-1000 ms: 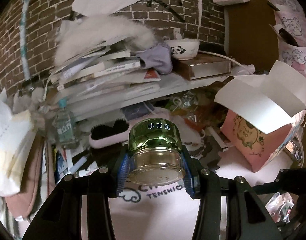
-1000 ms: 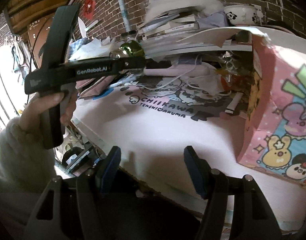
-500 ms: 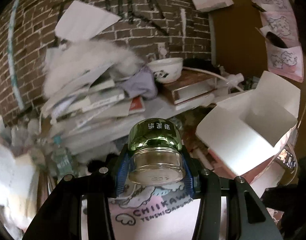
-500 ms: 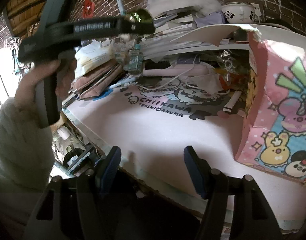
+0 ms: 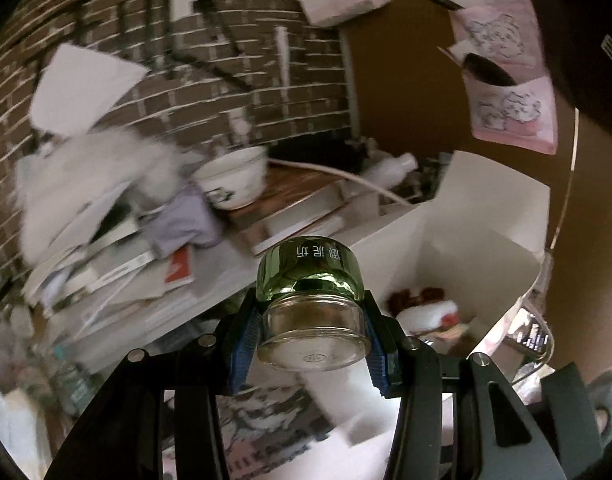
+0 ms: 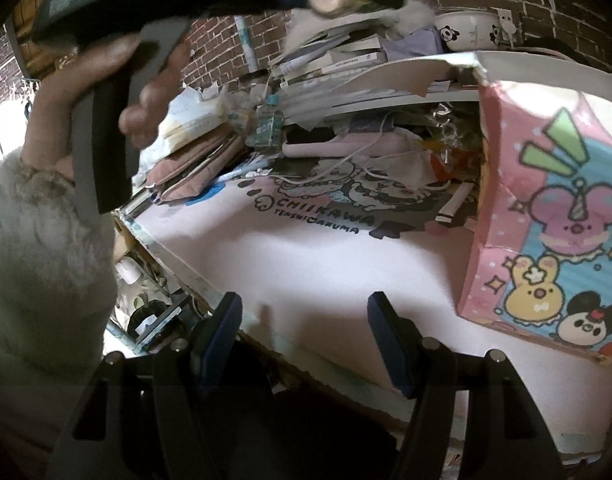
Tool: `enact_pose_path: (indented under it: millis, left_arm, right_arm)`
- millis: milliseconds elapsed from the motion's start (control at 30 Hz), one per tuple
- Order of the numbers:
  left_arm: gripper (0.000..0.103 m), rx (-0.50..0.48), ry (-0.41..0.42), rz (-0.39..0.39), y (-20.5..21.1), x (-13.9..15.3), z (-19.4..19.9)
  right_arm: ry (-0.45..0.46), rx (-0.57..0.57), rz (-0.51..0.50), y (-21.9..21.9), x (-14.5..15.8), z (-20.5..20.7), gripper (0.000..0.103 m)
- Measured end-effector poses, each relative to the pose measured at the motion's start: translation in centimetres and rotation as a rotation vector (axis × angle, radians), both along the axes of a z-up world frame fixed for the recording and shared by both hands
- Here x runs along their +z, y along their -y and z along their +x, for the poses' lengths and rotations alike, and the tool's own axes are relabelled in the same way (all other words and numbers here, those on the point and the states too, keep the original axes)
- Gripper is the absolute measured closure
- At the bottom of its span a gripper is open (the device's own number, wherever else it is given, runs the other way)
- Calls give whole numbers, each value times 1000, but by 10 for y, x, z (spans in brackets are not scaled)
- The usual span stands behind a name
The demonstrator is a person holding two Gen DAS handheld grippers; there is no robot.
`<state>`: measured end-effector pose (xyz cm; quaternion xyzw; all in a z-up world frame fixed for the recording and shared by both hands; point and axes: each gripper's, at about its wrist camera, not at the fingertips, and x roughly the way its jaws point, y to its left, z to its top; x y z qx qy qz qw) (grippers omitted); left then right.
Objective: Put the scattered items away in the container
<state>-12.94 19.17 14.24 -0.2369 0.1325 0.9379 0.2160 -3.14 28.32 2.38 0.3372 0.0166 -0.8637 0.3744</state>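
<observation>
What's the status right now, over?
Left hand-held gripper shut on glass jar. Right hand-held gripper open, empty. Cartoon box open, path clear.

A dark brown brick wall with pale mortar lines [image 5: 242,64] closes the back of the room, white paper sheets [image 5: 78,84] fixed to it. To its right stands a plain brown panel [image 5: 406,92] hung with pink cartoon-printed pockets [image 5: 510,116]. Below the bricks runs a pale grey shelf [image 6: 386,98] heaped with books and papers [image 6: 330,62] — a white panda-printed bowl [image 6: 466,30] sits on top. The desk wears a pink cartoon-printed mat [image 6: 306,256]. Daylight glares in at the far left edge [image 6: 2,120]; the rest is dim.
</observation>
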Motion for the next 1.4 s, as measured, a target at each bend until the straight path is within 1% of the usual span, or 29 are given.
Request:
enact_pose_path:
  millis: [133,233,367,433,567,767,867,967,1033,1067,1133,1200,1233,1333,1367,1400]
  left_arm:
    - [61,-75,30,-4,-24,0,-6]
    - [61,-109,41,-29,-41,-2,-9]
    - [61,-172,94,-23,-57,-6,-16]
    - [61,-182,108,-38,-64,-10,-18]
    - [61,-217,164,-58,-78,-20,-23]
    - [61,-244,215,-94,-92,-31,-29]
    - [61,-249,244,-125,-99,-40,-33]
    - [60,-255,266,-98,-97,-40,-36]
    - [59,-255,269,-97,-97,-40,-36]
    - [57,-255,266,-95,-97,-40,-36]
    - [48,-249,253,-93,-96,-39,-35]
    - [30,-219,220,-98,-94,-38,-33]
    - [27,-212,212,-98,-94,-37,-32]
    - [24,-203,187,-97,-90,-35,-29]
    - [20,-190,171,-101,-89,-34,-28]
    - [18,-181,158,-105,-87,-33,-26]
  right_arm:
    - [0,-7,0,-5,-1,1,41]
    - [0,-13,-1,-9,-1,2,41]
    - [2,-23,-5,-15,-1,2,41]
    - [3,-28,-9,-18,-1,2,41]
    - [7,-32,-15,-22,-2,2,41]
    - [11,-28,-18,-24,-4,2,41]
    - [15,-30,-21,-26,-4,1,41]
    - [17,-34,-22,-26,-4,1,41]
    - [17,-36,-22,-27,-4,1,41]
    - [18,-37,-22,-28,-4,1,41]
    - [17,-37,-20,-29,-4,0,41]
    - [17,-38,-20,-29,-4,0,41]
    - [18,-38,-21,-29,-4,0,41]
    - [17,-38,-18,-29,-4,0,41]
    - [18,-38,-18,-29,-4,0,41]
    - [19,-38,-19,-29,-4,0,41]
